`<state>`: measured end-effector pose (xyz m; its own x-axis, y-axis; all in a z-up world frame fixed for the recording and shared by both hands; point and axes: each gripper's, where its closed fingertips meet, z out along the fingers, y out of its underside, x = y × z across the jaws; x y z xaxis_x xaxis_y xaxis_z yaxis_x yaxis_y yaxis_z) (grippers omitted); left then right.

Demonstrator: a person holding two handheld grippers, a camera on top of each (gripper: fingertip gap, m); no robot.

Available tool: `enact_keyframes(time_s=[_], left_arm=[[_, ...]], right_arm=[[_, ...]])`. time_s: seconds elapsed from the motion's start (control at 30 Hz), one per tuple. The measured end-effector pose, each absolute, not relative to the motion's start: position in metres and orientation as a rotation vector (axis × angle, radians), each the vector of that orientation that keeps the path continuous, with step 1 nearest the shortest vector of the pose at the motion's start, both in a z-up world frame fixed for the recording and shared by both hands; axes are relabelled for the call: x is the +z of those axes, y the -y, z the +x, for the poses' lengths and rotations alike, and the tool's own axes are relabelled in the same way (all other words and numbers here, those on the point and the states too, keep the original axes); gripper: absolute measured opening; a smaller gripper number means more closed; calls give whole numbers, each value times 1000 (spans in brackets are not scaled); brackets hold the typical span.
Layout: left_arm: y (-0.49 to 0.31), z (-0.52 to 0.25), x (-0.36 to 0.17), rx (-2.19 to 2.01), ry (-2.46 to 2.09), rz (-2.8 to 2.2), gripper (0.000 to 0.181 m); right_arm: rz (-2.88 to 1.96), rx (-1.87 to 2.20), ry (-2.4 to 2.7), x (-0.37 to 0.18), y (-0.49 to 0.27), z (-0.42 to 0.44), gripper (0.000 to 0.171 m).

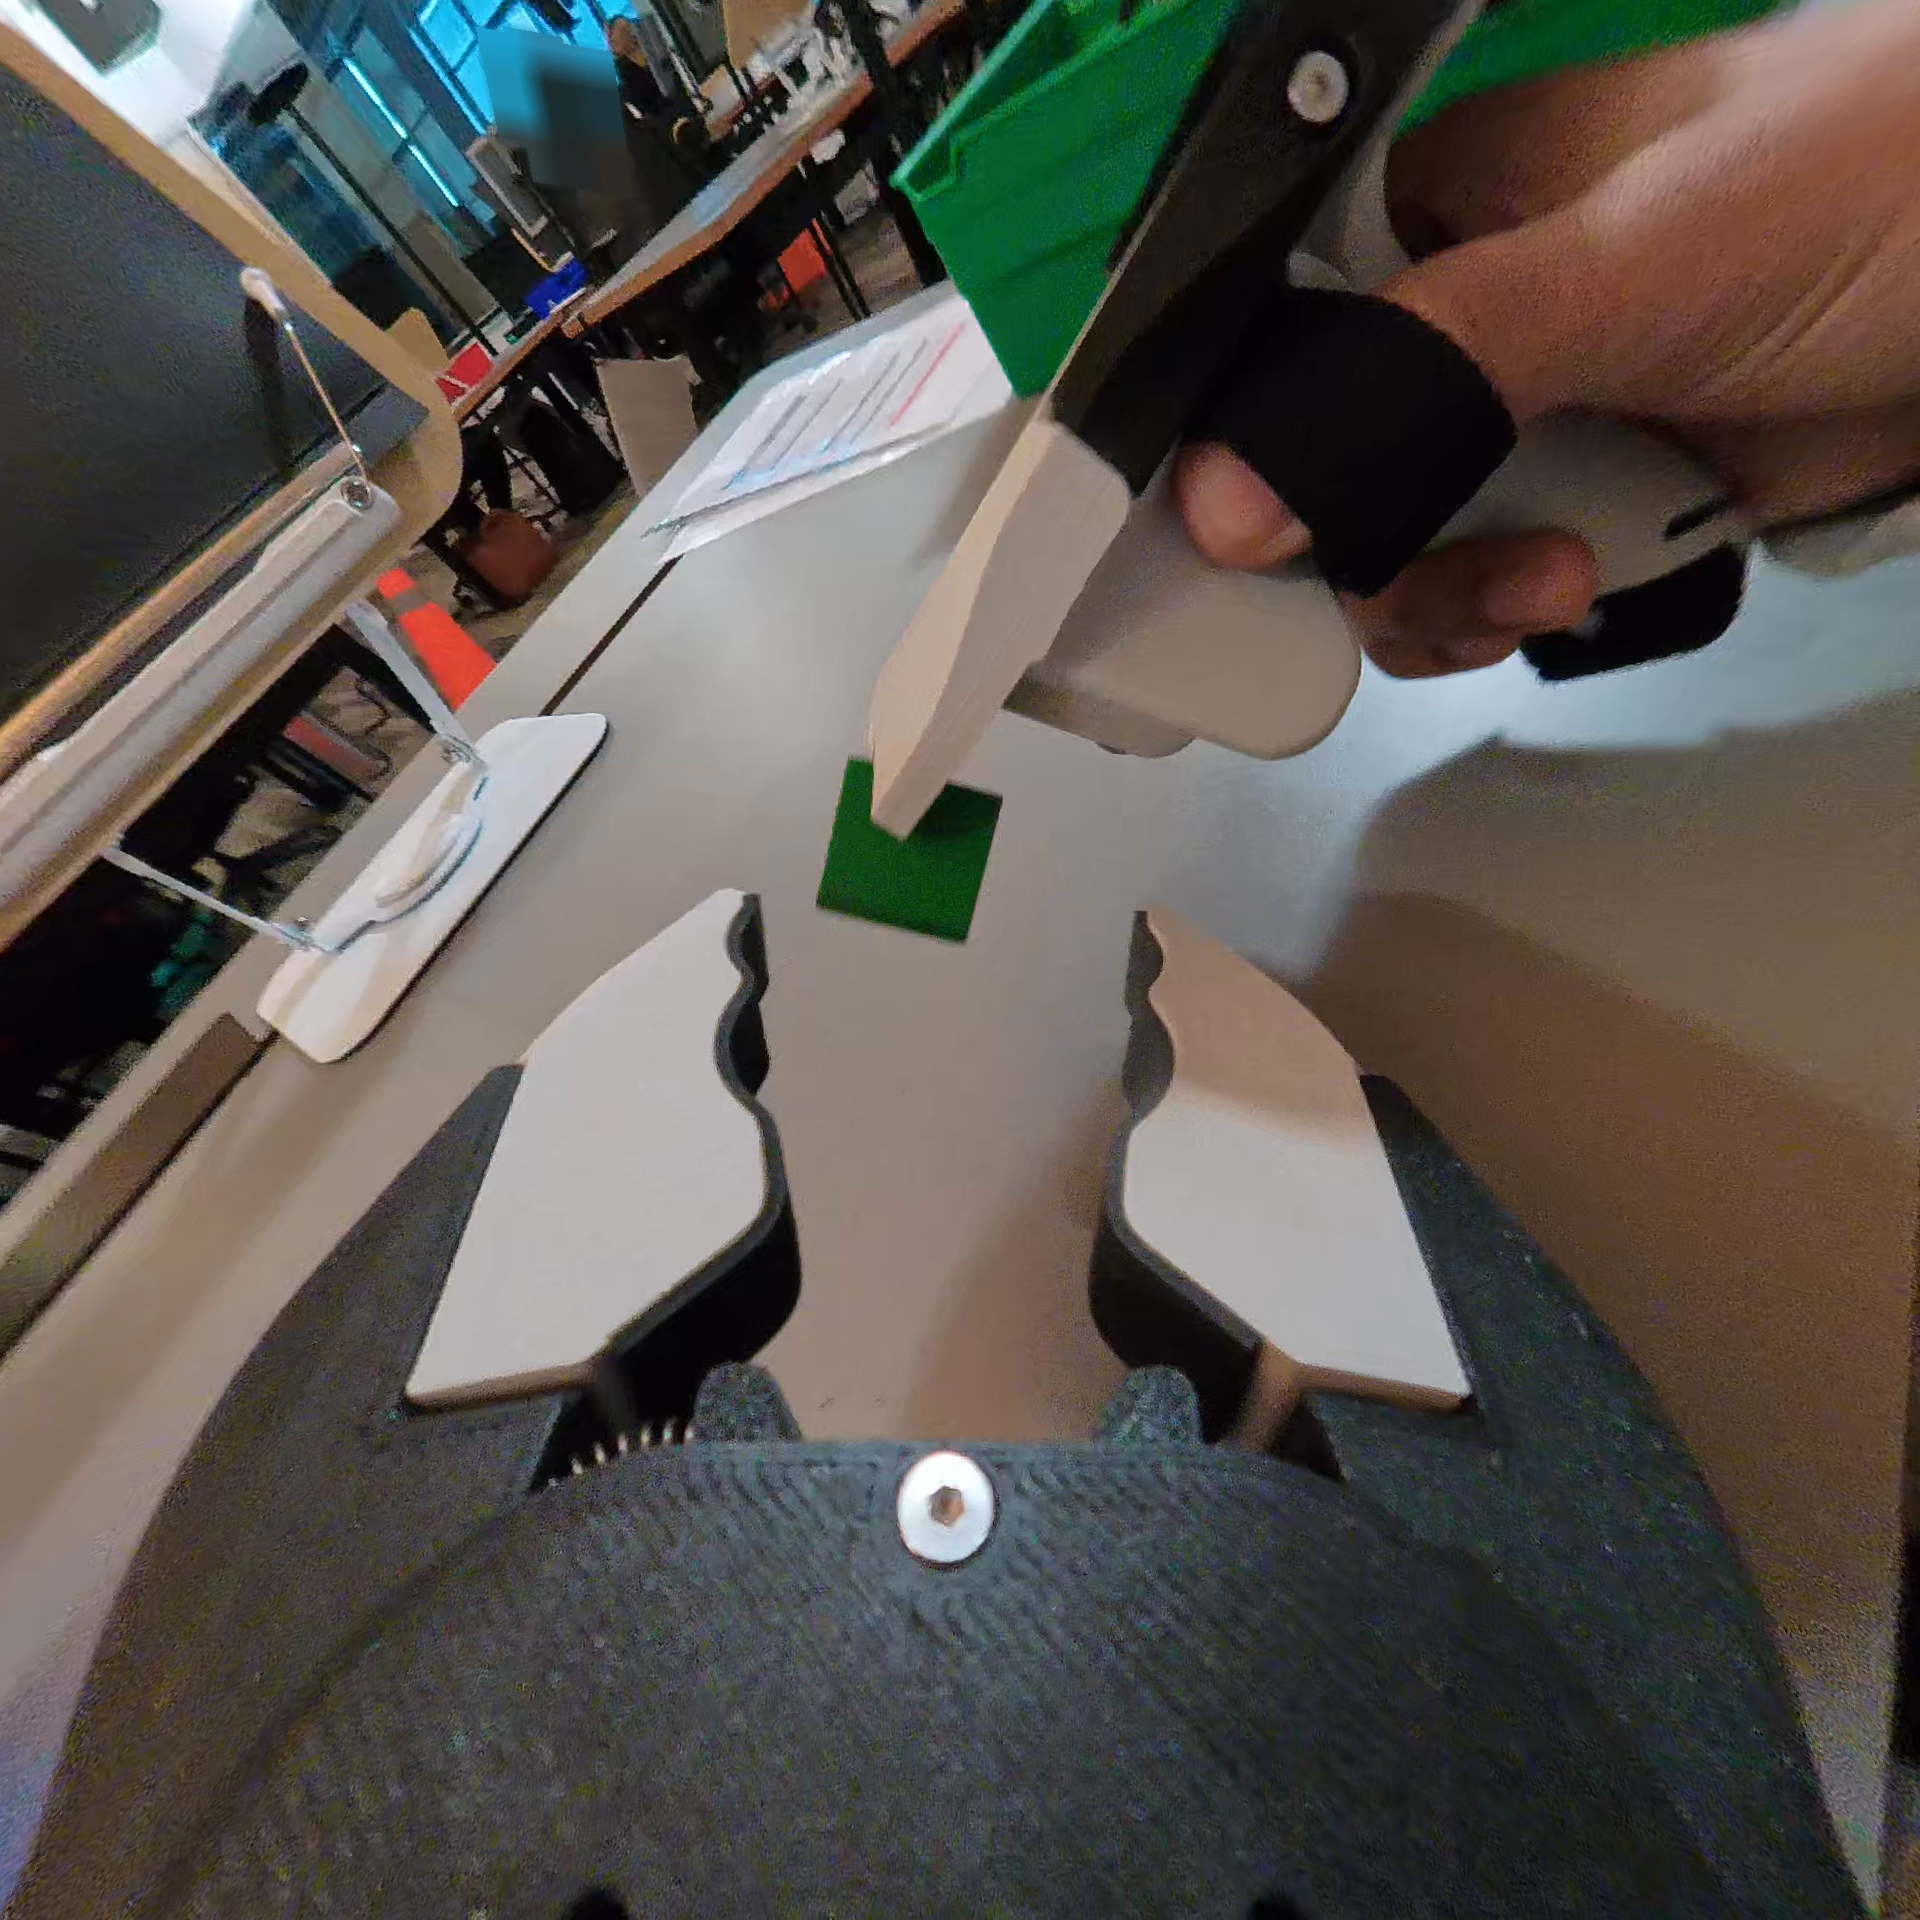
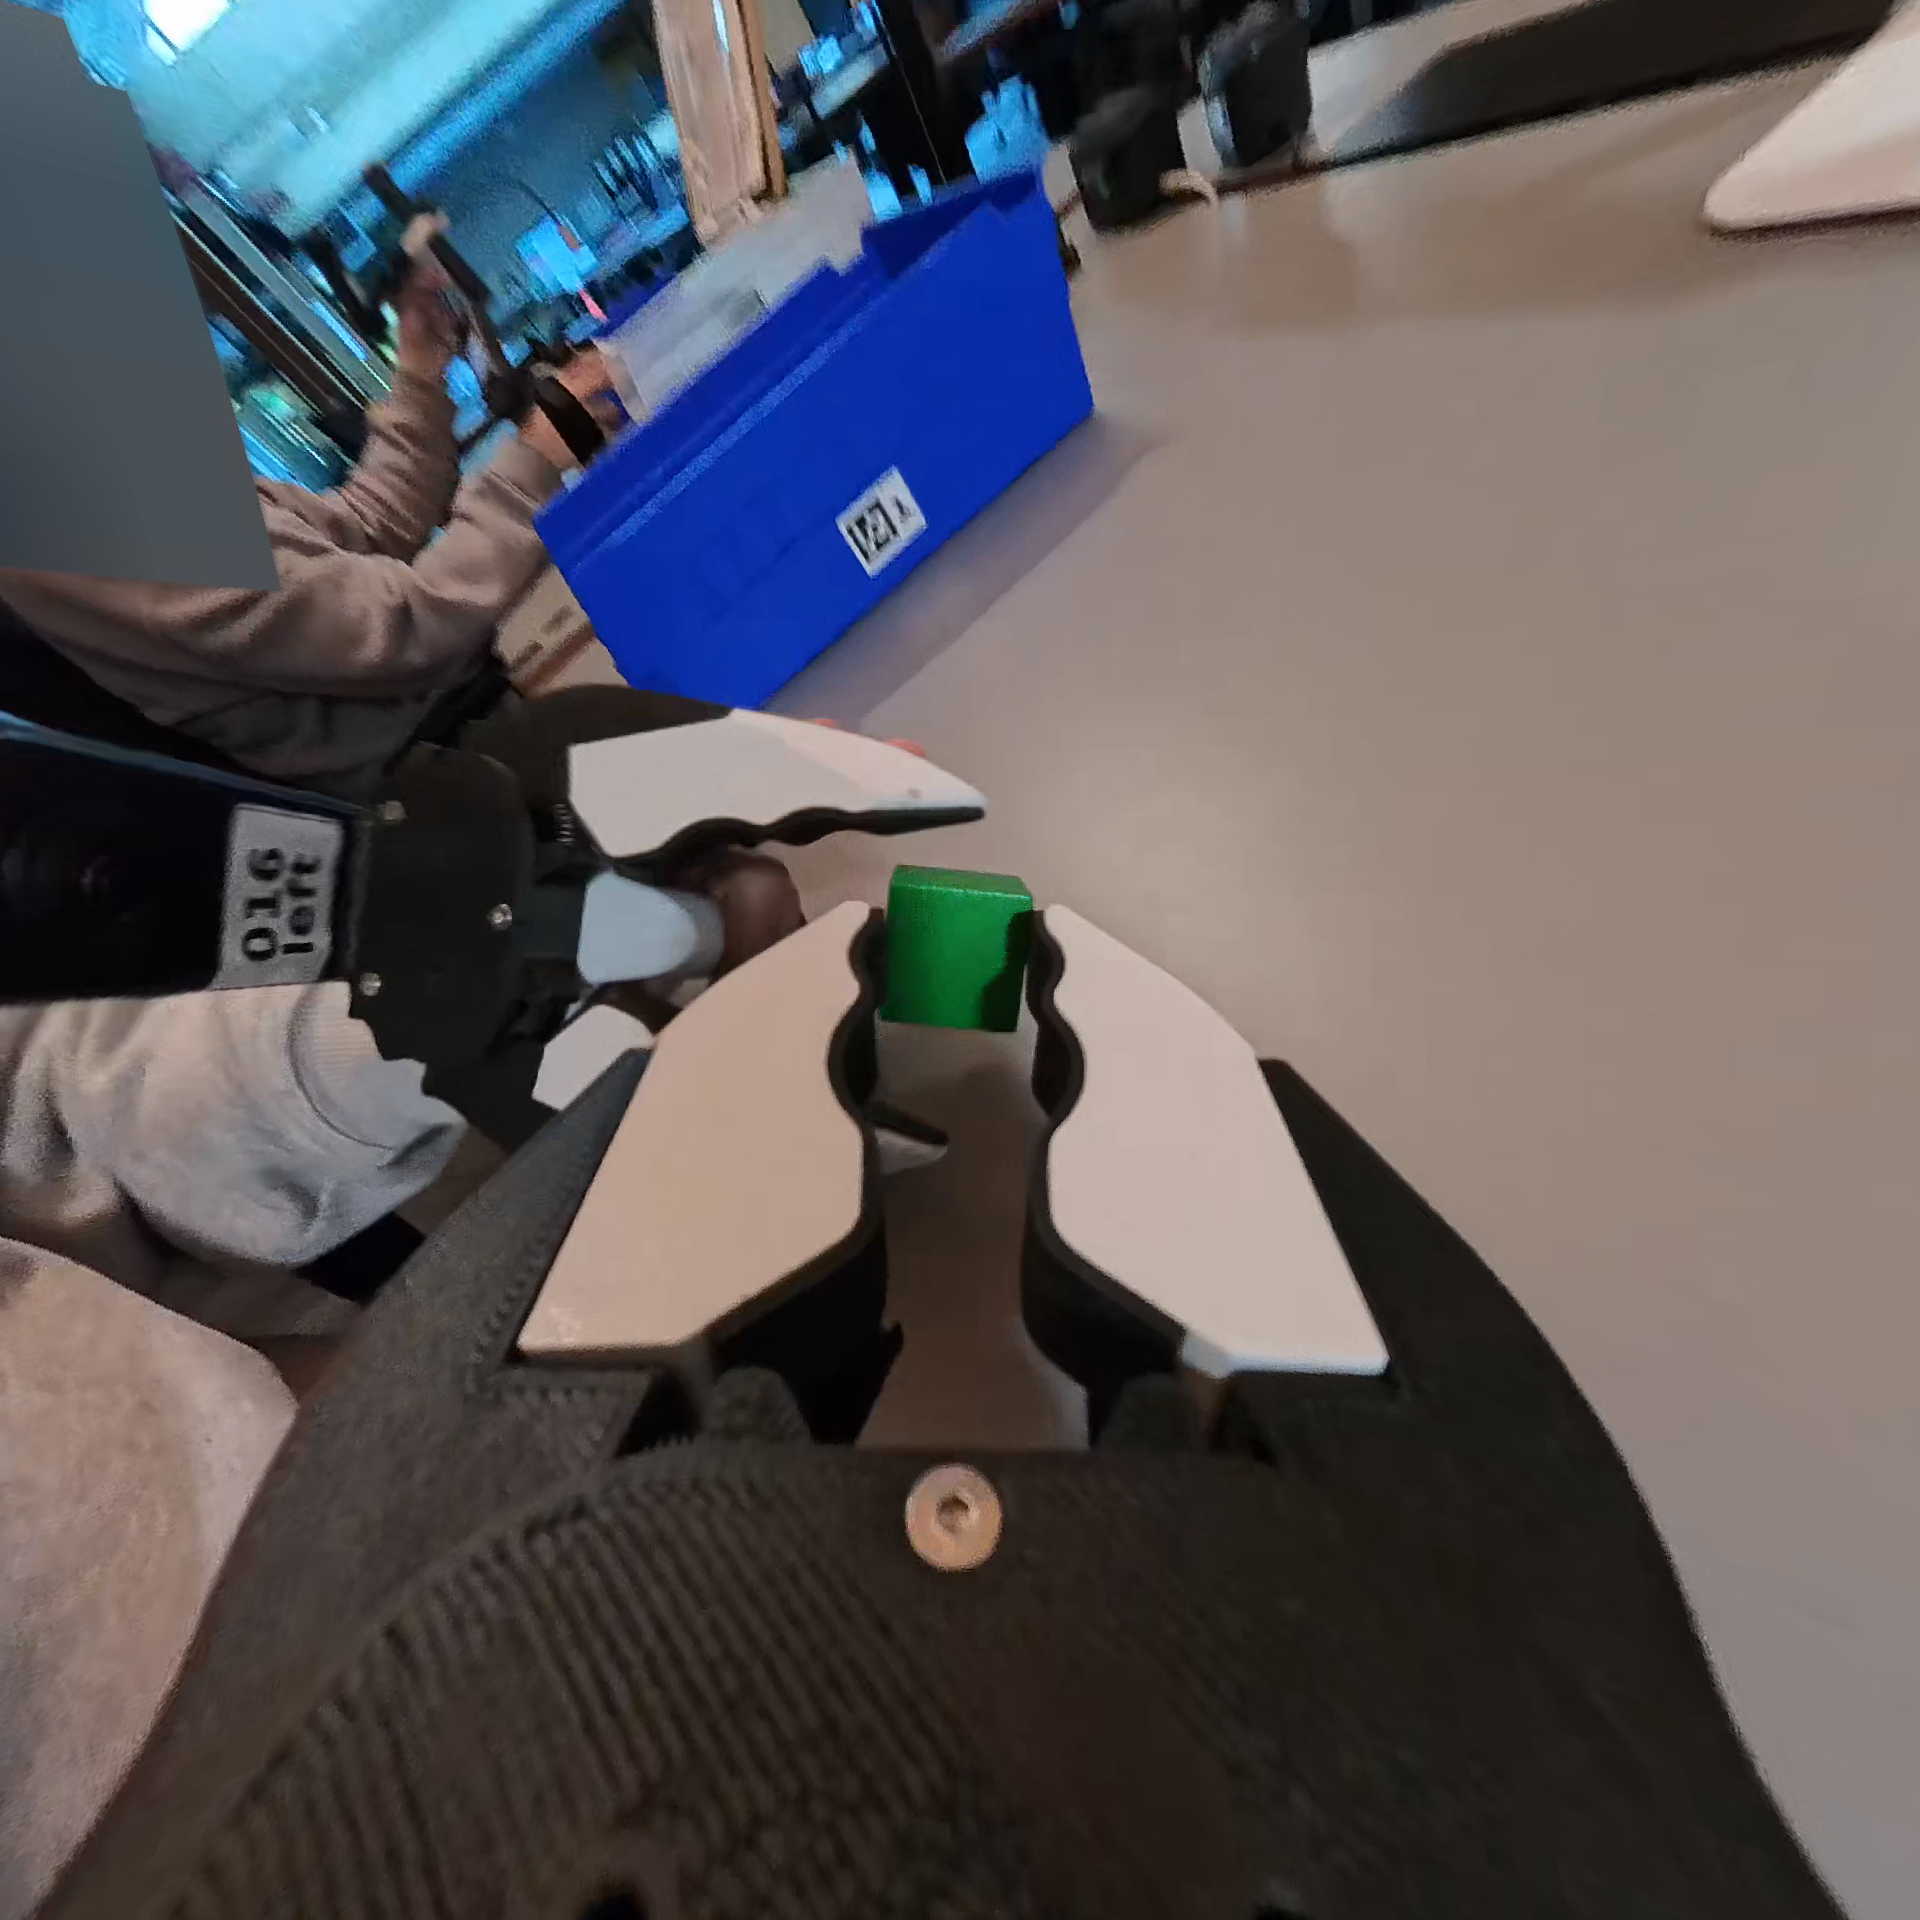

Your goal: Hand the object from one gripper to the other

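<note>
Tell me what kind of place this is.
Probably a shared lab or workshop. Long work tables run in rows across the room, a blue storage bin sits on the grey table, and another person nearby raises handheld devices.

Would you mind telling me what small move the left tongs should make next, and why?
Probably ease the left tongs forward so the green block sits between their fingers, then close. The right tongs are shut on the block, holding it just ahead of the left pair, which are open and empty with the block still beyond their tips. The gap looks wider than the block.
</note>
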<state>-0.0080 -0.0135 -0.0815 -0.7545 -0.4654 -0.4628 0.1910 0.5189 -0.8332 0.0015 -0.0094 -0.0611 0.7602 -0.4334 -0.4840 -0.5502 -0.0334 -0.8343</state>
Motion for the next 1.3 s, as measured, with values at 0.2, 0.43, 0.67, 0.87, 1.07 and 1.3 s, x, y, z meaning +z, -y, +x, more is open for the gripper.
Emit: enact_keyframes(time_s=[0.2,0.43,0.67,0.87,1.07,1.3], left_arm=[[12,-17,-49,-1776,-2085,-480,67],[9,-35,-19,-2576,-2105,-767,48],[2,-33,-13,-2663,-2056,-772,37],[5,-40,-13,-2651,-2082,-697,29],[4,-40,-11,-2623,-2093,-670,26],[-3,-30,-14,-2674,-2069,-802,27]], right_arm=[[-1440,171,-645,-26,24,3,26],[-1335,259,-512,-5,24,-10,26],[-1331,314,-447,-3,15,-23,26],[-1382,276,-371,-6,2,-35,26],[-1378,236,-357,-6,1,-35,26],[-1401,9,-337,-4,8,-22,62]])
